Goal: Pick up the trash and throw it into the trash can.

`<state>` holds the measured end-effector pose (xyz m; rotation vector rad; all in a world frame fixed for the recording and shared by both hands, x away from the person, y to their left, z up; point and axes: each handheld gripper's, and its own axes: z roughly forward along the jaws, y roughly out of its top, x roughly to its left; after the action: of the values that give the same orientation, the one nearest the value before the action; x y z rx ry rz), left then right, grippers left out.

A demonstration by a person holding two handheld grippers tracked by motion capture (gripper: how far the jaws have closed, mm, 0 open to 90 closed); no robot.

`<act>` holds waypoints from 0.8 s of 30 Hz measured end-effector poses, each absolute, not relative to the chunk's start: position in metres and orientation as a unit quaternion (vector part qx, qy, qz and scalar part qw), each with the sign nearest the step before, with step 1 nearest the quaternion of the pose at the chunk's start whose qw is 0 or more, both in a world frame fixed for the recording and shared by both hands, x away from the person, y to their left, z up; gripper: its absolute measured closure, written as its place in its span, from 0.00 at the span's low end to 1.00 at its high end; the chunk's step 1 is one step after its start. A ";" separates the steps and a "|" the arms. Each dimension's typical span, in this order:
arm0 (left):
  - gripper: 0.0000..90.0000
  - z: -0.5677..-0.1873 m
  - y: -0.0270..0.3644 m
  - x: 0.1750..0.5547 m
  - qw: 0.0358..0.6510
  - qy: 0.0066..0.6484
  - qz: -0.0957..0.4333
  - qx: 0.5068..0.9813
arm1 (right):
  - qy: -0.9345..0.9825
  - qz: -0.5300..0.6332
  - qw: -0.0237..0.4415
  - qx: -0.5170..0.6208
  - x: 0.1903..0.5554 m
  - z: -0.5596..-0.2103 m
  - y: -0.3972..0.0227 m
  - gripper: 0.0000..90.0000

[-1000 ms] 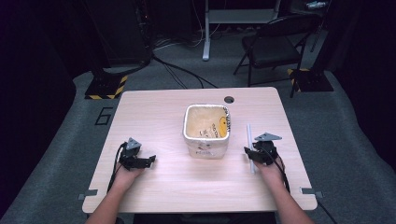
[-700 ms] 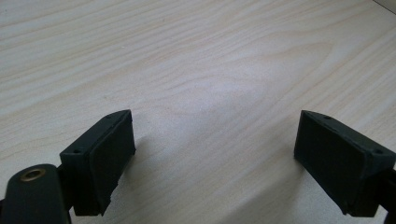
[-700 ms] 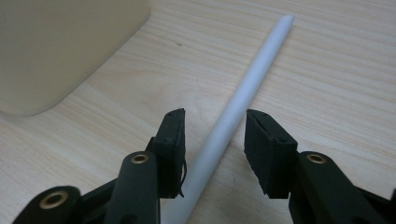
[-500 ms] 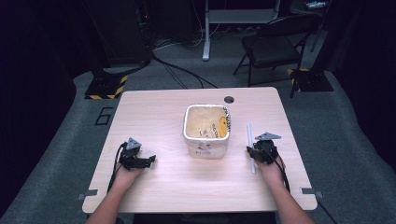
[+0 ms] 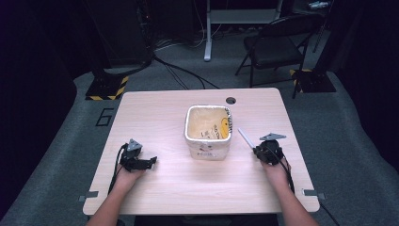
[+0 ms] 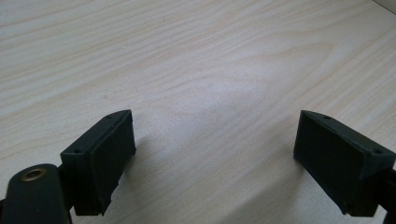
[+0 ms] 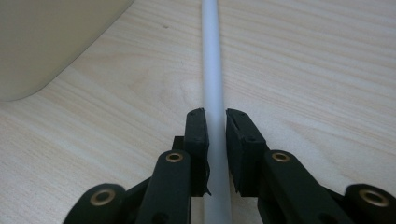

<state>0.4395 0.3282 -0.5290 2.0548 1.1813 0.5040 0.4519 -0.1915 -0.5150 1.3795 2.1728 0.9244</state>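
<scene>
Right of the bin [image 5: 208, 133], the right gripper [image 7: 215, 122] has just closed, pinching the white stick [image 7: 212, 70]; left gripper [image 6: 212, 154] spread over table [image 6: 210, 56].

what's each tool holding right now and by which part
Right tool has just closed on the white rod near its end. Left tool is open, holding nothing.

A thin white straw [image 7: 214, 88] lies flat on the table, right of the bin.
</scene>
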 end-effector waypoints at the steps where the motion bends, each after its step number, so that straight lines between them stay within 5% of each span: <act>1: 0.14 -0.529 0.328 0.440 0.352 0.456 0.195 0.794 | 0.777 0.332 0.203 0.494 0.451 -0.514 -0.191 0.87; 24: 0.13 -0.529 0.329 0.440 0.352 0.454 0.193 0.795 | 0.742 0.402 0.225 0.487 0.427 -0.466 -0.195 0.87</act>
<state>0.4400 0.3285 -0.5289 2.0582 1.1738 0.5004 0.4266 -0.1947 -0.4657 1.3418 2.0475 1.1076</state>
